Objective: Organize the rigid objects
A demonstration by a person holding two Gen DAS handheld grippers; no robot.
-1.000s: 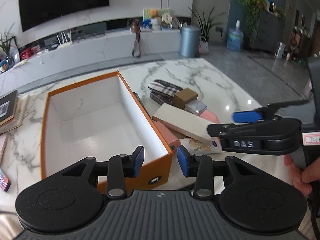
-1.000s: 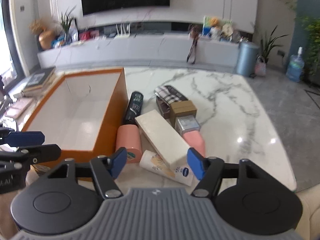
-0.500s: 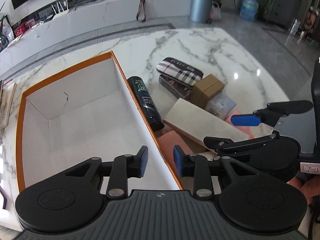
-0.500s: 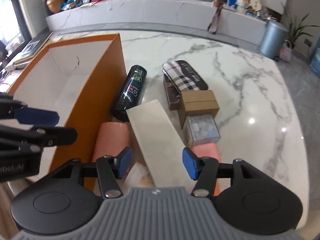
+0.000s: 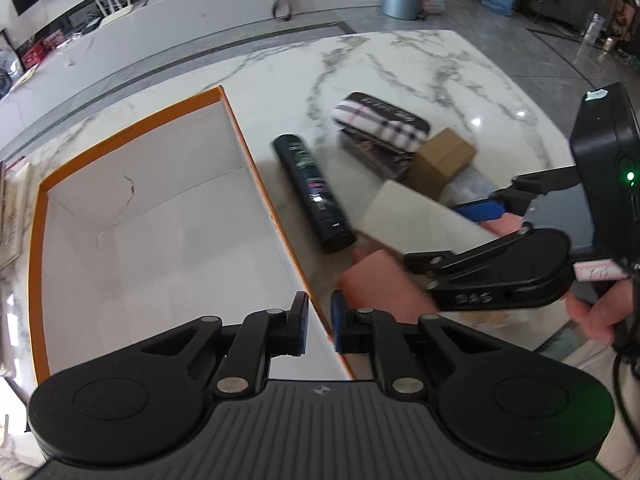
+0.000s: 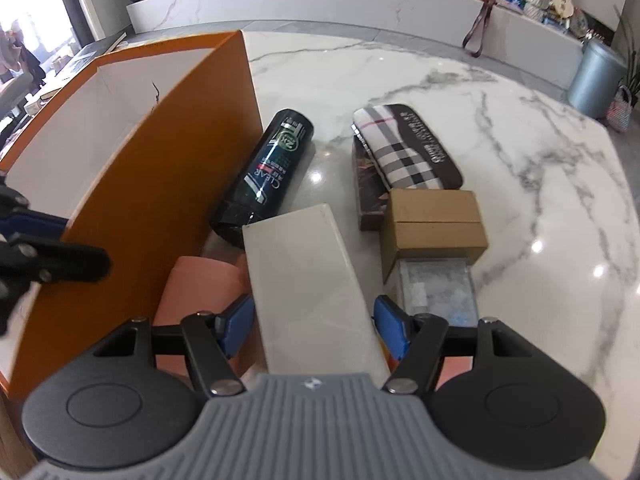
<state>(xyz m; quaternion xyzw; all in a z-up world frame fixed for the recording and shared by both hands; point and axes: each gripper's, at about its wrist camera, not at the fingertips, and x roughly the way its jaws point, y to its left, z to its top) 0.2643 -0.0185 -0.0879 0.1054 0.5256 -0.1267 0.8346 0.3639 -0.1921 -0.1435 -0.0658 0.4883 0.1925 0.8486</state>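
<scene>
Straddling the near right wall of the orange box (image 5: 256,184), the left hand-held gripper (image 5: 319,323) is being closed; its blue pads are being brought to either side of the thin wall, and actual contact cannot be confirmed from the left wrist view. The box is being observed as open-topped, with a white interior, standing on the marble counter (image 6: 400,76).

The right hand-held gripper (image 6: 314,326) is being opened, its jaws set apart on either side of the near end of the long cream box (image 6: 304,280); the pads are being seen clear of its sides, so nothing is being gripped. The cream box is lying flat in the cluster just beside the orange box's outer wall.

Around it the following are being recorded: a dark bottle (image 6: 268,172) lying on its side against the orange wall; a pink cylinder (image 6: 200,288) between that wall and the cream box; a brown carton (image 6: 434,224) to the right, with a clear box (image 6: 438,288) touching its near side; a plaid case (image 6: 404,148) resting on a dark box (image 6: 368,196) further back.

A person's hand (image 5: 596,316) is being seen on the right gripper's handle in the left wrist view.
</scene>
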